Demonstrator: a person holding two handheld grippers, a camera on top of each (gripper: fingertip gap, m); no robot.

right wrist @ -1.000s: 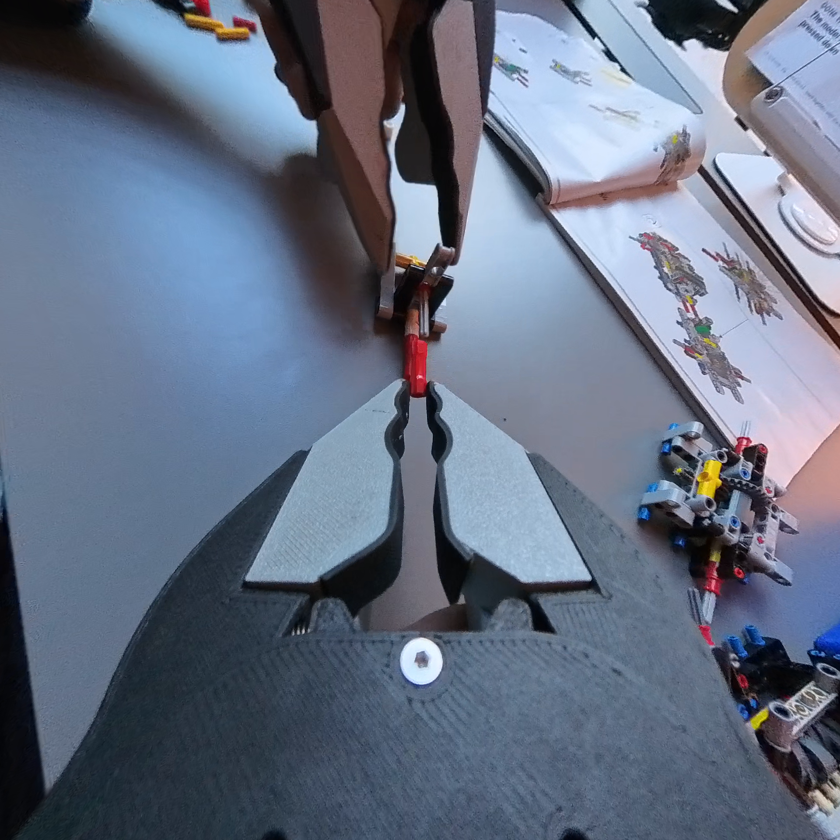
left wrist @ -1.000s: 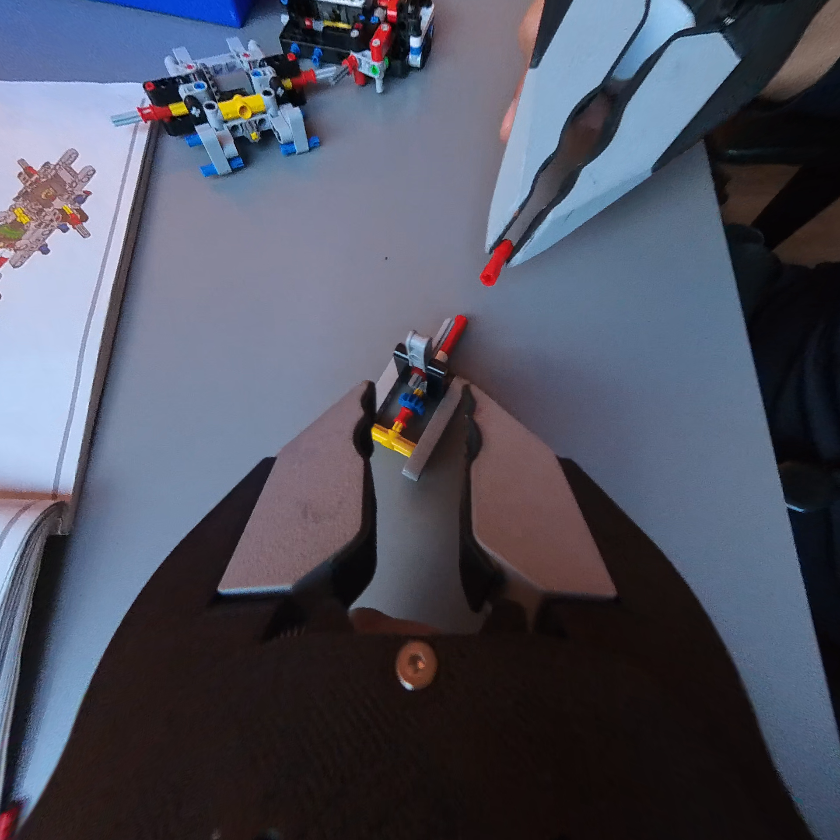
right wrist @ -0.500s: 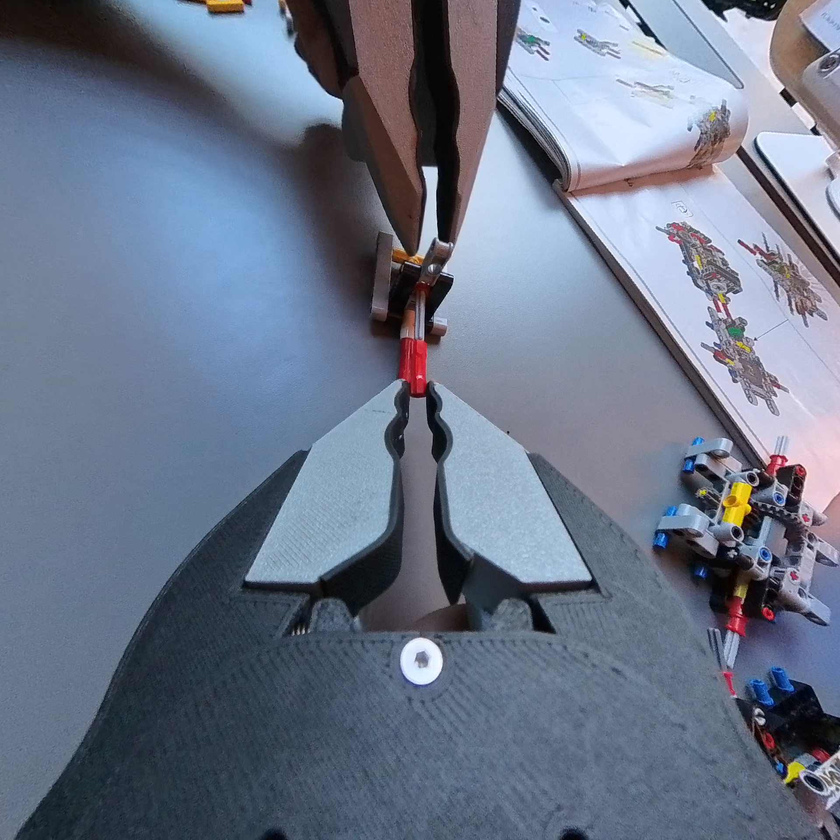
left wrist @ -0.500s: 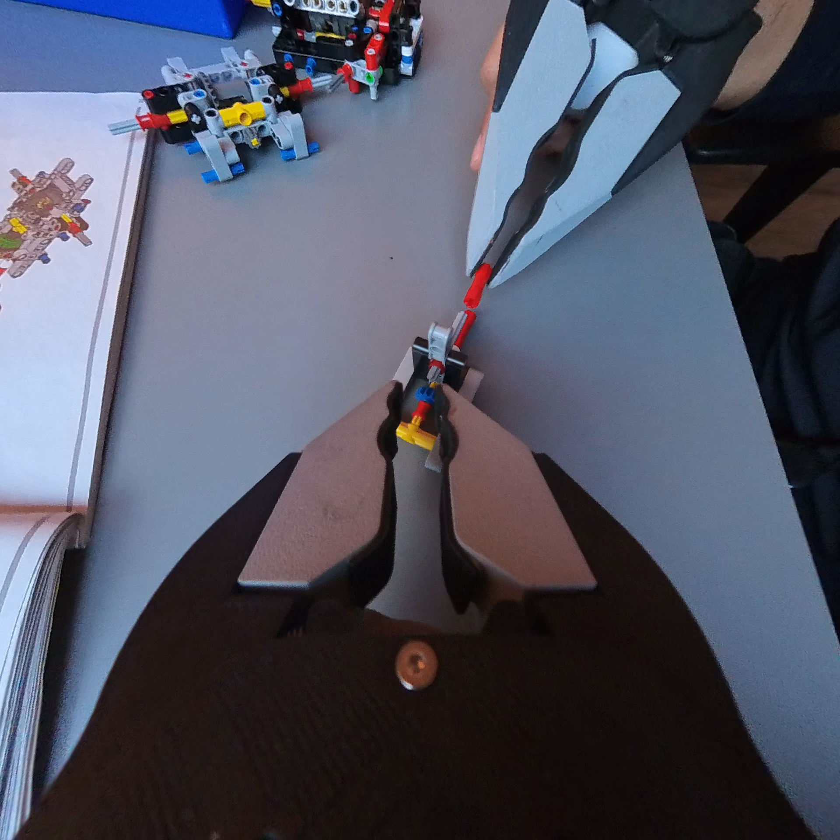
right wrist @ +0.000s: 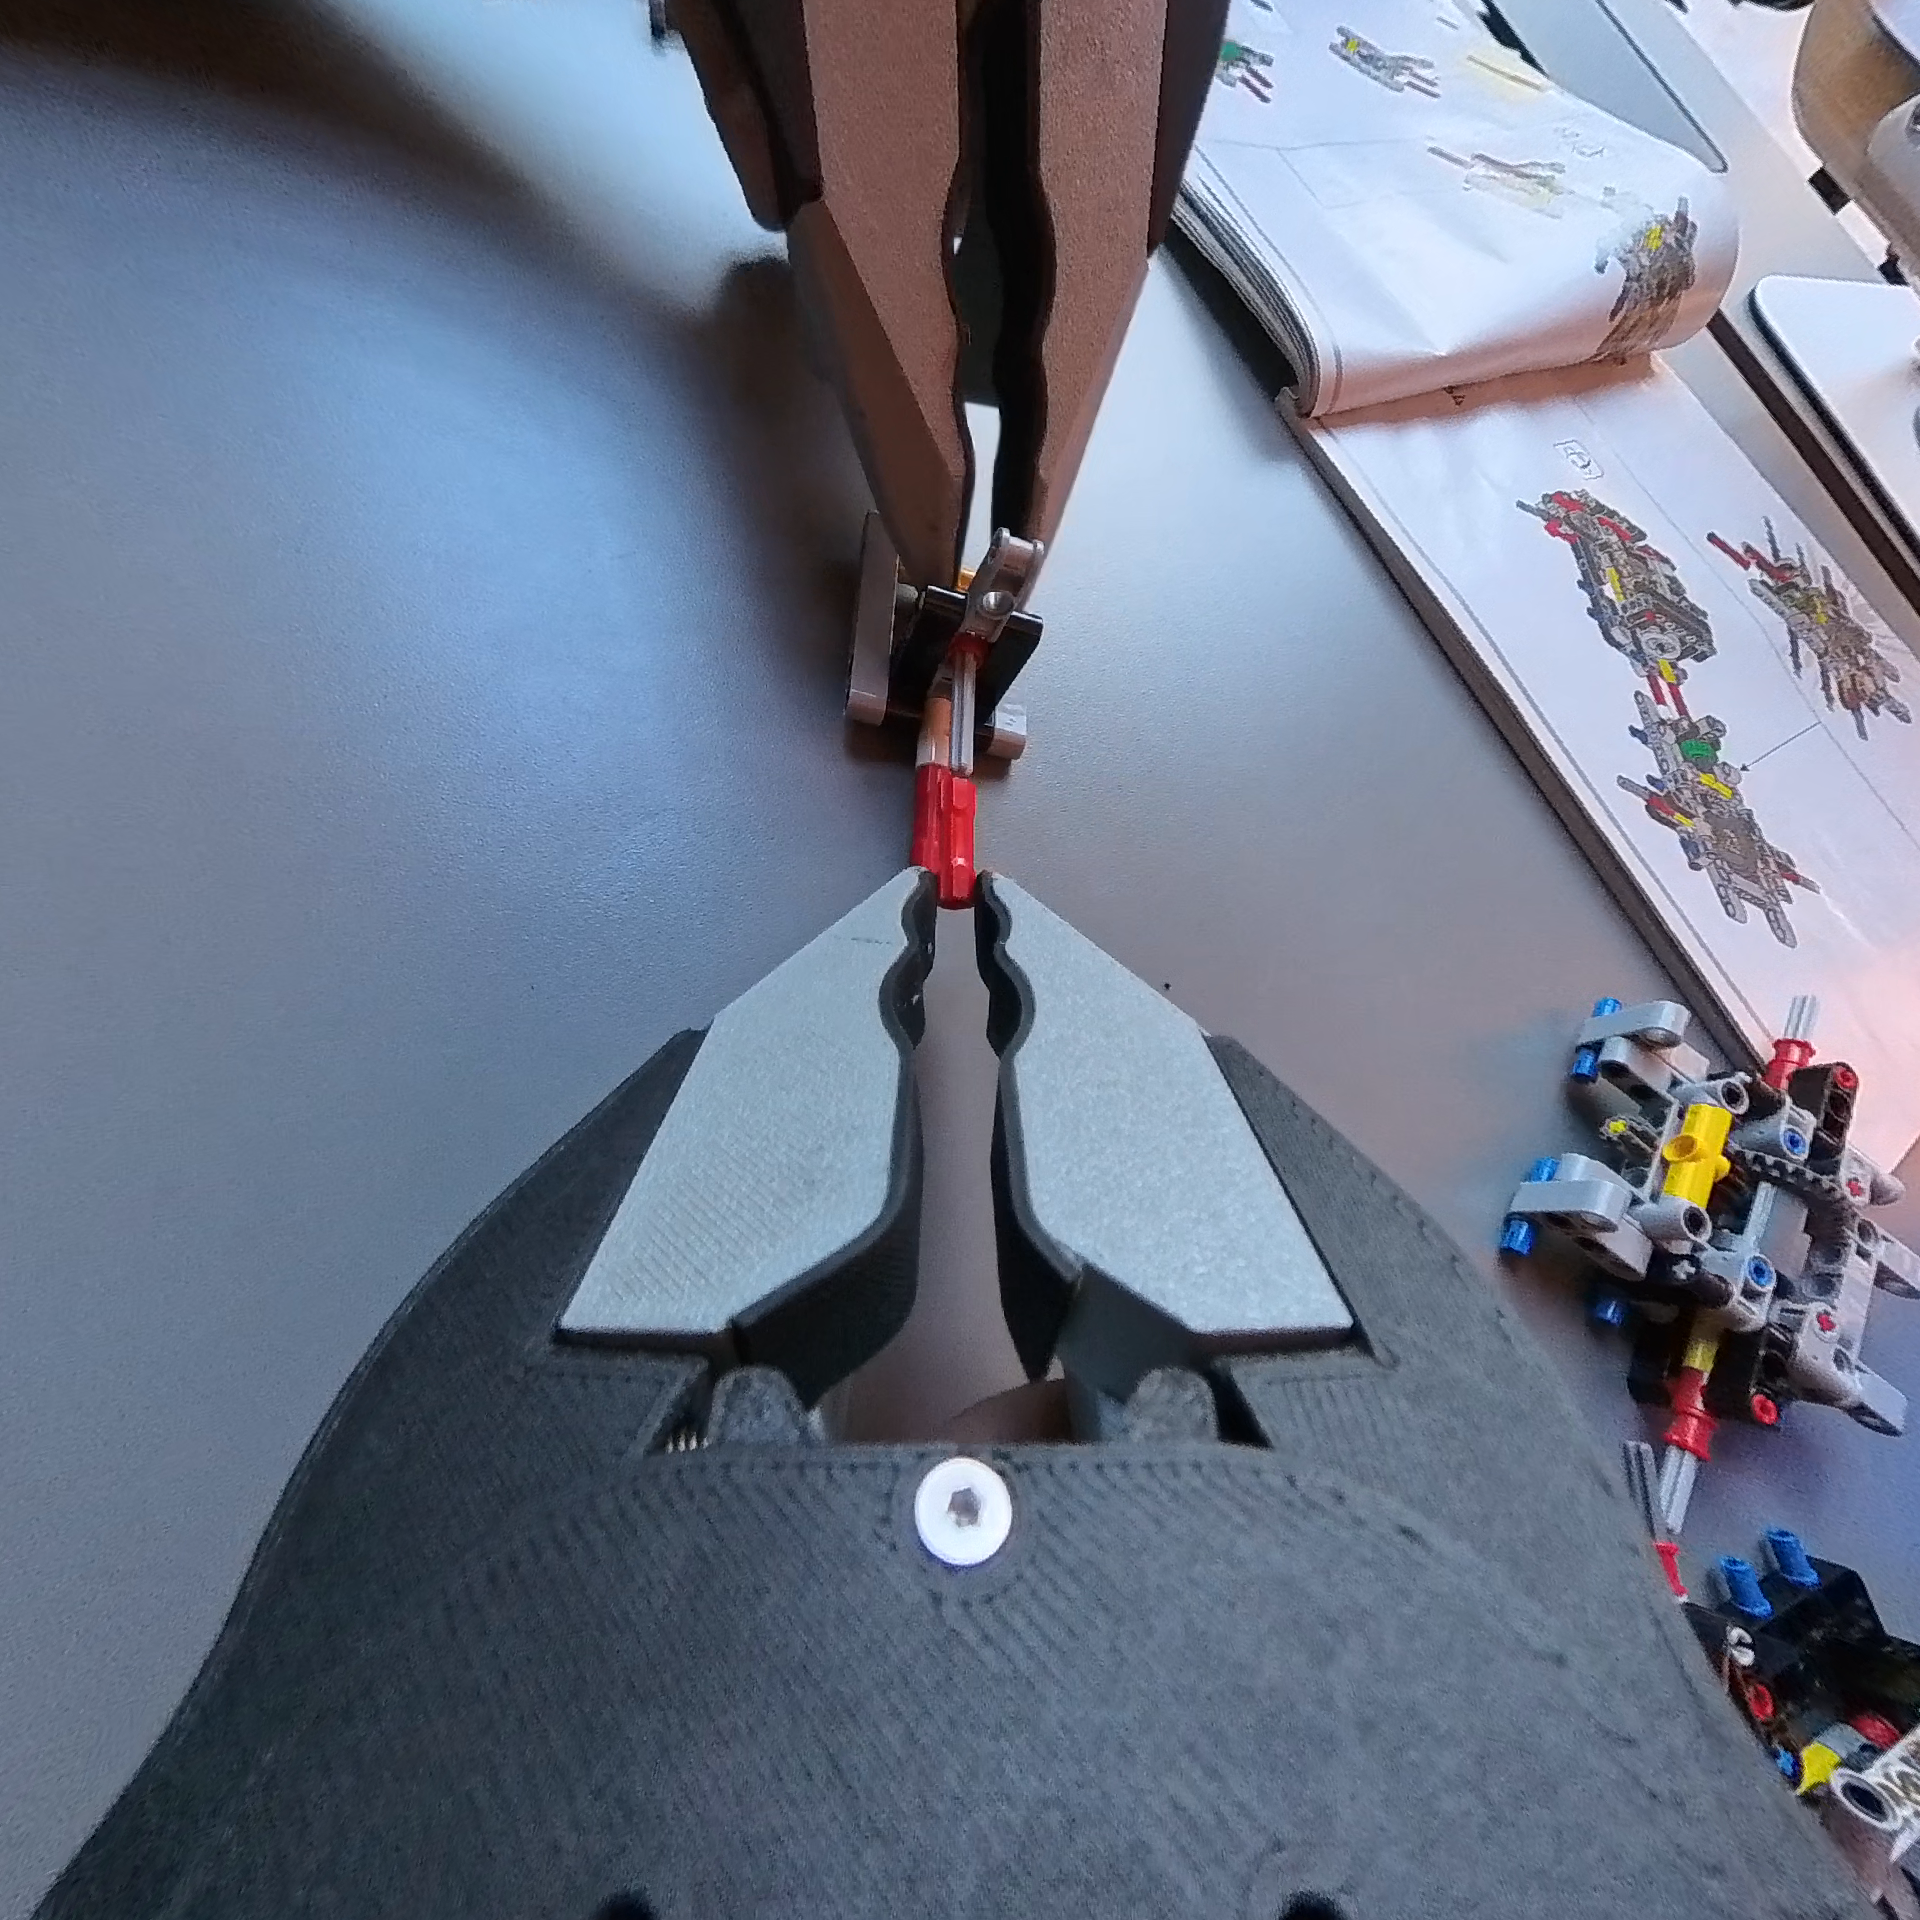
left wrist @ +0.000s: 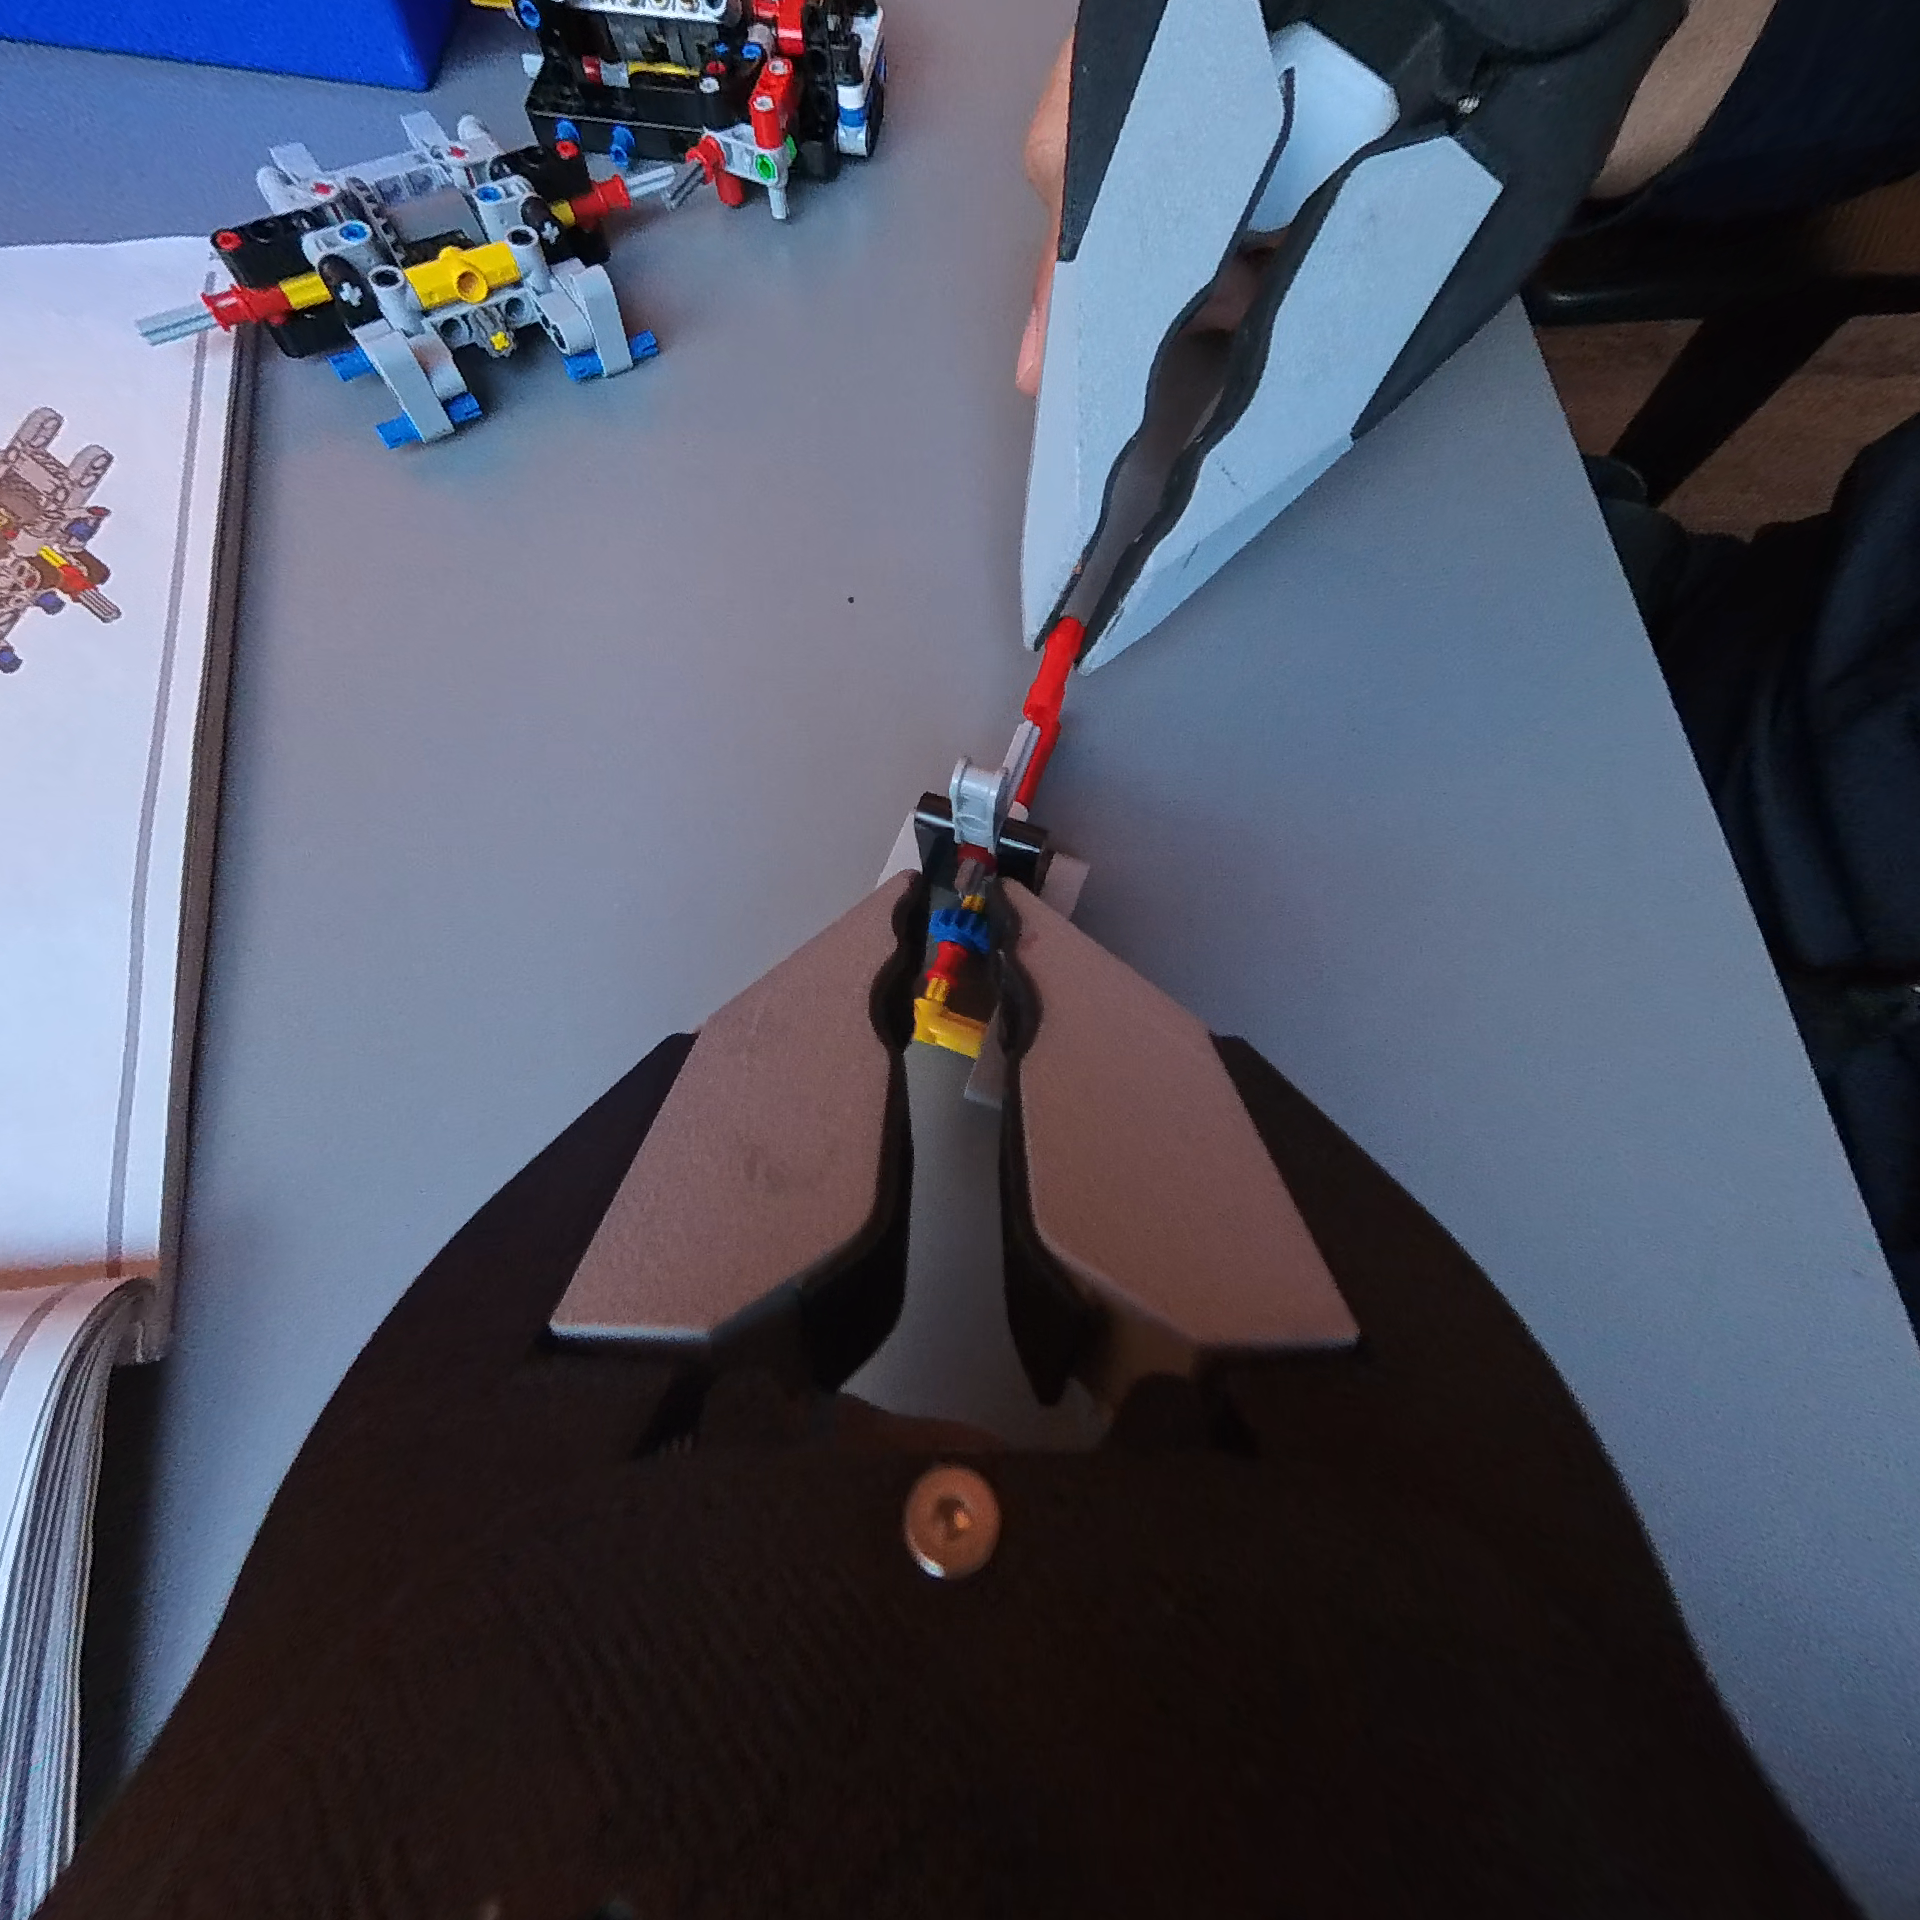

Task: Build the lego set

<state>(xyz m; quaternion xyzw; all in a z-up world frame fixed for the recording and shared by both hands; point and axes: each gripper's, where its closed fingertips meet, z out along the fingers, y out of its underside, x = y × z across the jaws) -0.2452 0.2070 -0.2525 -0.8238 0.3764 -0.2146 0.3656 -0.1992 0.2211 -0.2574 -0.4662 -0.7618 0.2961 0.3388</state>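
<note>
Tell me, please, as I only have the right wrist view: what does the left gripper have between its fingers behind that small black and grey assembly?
Observer: The left gripper is closed on the small assembly around a shaft carrying a blue gear.
Operator: Anything behind the gear?
Observer: A yellow piece sits at the shaft's near end.
Operator: And beyond my gripper?
Observer: The table edge runs close behind the right gripper, with a dark chair past it.

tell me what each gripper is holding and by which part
Right gripper pinches the red connector by its near end; left gripper clamps the small brick assembly across its middle.
</note>
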